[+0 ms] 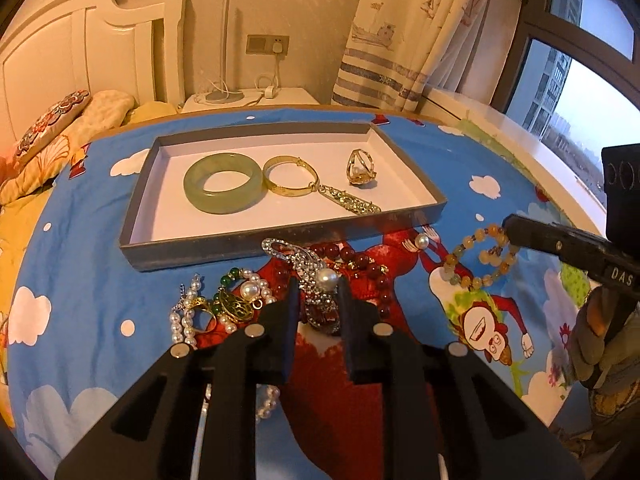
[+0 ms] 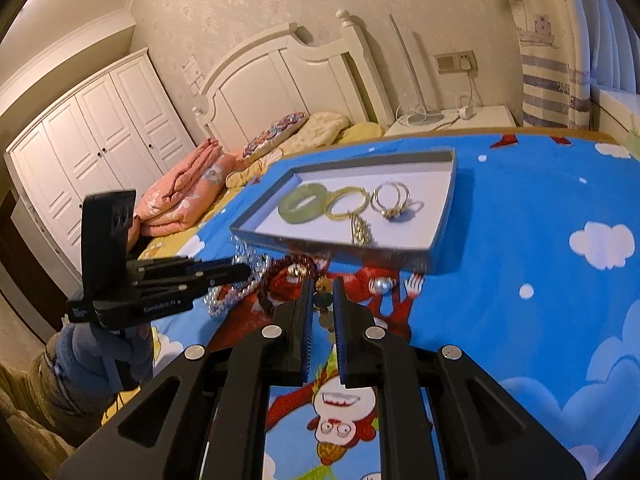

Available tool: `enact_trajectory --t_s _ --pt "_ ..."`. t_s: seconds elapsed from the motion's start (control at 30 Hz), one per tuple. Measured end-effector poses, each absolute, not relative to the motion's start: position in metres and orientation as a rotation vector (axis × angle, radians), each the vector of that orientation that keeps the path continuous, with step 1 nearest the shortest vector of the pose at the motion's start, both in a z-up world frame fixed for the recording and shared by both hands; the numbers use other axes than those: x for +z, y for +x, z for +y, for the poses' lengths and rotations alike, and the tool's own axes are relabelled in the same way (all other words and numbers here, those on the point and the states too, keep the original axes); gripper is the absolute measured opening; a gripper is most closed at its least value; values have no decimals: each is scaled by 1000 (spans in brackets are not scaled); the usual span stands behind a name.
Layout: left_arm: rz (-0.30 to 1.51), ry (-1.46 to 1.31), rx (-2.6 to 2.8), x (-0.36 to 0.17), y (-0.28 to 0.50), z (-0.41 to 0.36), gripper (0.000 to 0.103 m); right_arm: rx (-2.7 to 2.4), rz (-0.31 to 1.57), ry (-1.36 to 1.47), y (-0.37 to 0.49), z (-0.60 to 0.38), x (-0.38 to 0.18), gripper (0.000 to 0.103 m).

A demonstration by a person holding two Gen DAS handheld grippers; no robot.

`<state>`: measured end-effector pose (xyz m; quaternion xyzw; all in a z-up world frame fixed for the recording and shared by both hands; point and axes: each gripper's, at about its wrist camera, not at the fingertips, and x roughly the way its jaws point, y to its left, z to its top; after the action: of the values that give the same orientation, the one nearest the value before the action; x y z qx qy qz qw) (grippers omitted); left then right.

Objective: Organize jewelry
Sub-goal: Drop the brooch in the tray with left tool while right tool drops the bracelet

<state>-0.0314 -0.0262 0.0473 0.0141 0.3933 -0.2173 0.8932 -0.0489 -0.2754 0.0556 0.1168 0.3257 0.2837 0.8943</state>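
Bed-top sorting mid-grab: left gripper (image 1: 318,300) fingers clenched on rhinestone brooch (image 1: 298,258), right gripper (image 2: 322,300) fingers grasping yellow bead bracelet (image 1: 478,258); next, lift toward tray (image 1: 280,248) at upper centre.

A shallow tray (image 1: 256,250) sits on the bedspread (image 1: 88,320), holding a bangle (image 1: 222,182), a bracelet (image 1: 290,176) to its right, then a ring (image 1: 361,167). A jewelry heap (image 1: 248,296) lies before the tray, a beaded bracelet (image 1: 478,256) to its right.
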Motion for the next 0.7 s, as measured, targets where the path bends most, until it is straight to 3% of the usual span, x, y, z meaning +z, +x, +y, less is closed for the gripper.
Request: enact_trajectory --t_s 0.7 --pt "805 -26 -484 65 30 -33 18 562 588 187 27 -252 95 11"
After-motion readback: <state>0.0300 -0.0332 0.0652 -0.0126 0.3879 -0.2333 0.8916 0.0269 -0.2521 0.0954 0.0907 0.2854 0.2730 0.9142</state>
